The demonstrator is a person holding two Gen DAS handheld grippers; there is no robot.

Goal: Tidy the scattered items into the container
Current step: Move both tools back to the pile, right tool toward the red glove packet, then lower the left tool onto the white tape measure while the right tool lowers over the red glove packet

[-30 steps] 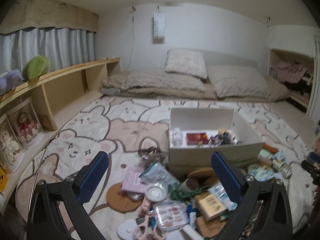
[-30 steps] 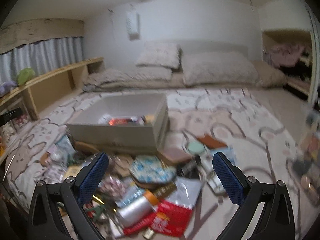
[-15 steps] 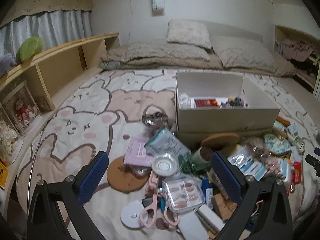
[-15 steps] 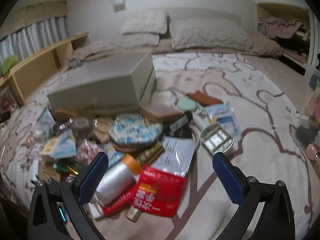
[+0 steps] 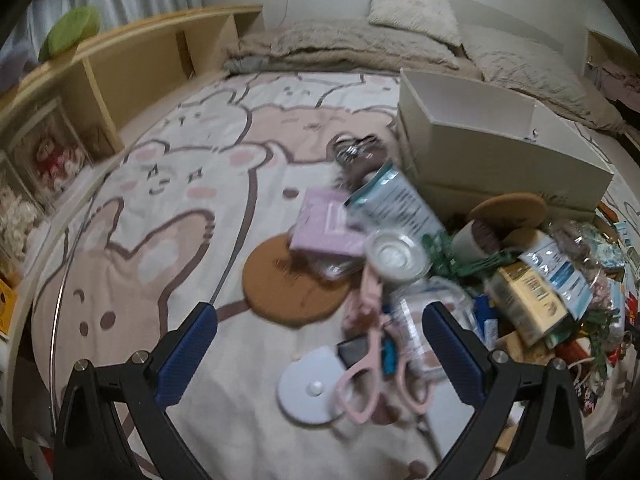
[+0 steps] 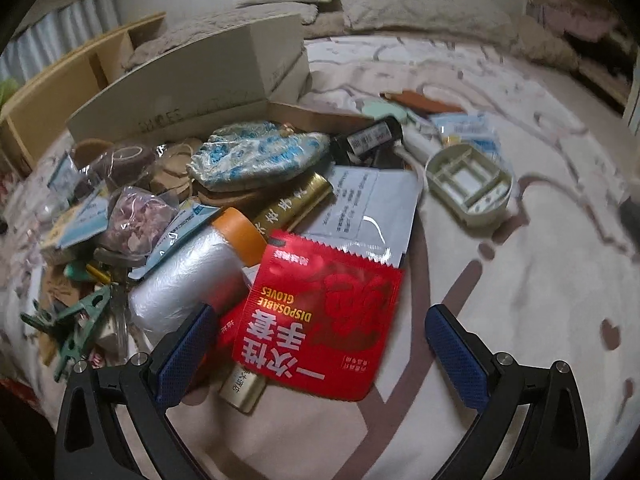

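My right gripper (image 6: 320,350) is spread wide and holds nothing; between its fingers lies a red packet of disposable gloves (image 6: 320,316), flat on the bedspread (image 6: 520,280), its print upside down to me and its long axis running away from me, leaning a little right. Under its near edge a gold tube (image 6: 242,394) pokes out toward me. Just left of the packet lies a roll of clear film (image 6: 182,280) with an orange end (image 6: 240,234), long axis slanting up to the right. Green clips (image 6: 76,320) sit at the far left. Beyond are a white pouch (image 6: 360,204), a blue-patterned purse (image 6: 260,152) and, off to the right, a pale oval dish (image 6: 470,184). Farthest stands the cream box (image 6: 192,80), the container, touching the pile's back edge.

My left gripper (image 5: 320,354) is also wide open and empty. Nearest between its fingers lie pink scissors (image 5: 374,360), handles toward me, blades pointing away, resting over a white disc (image 5: 308,390). Behind them lie a round brown mat (image 5: 288,284), a pink packet (image 5: 326,224) overlapping its far edge, and a clear lidded jar (image 5: 396,254). To the right is a yellow carton (image 5: 528,304). The same box (image 5: 500,152) stands beyond, its open top facing up; I cannot see inside.
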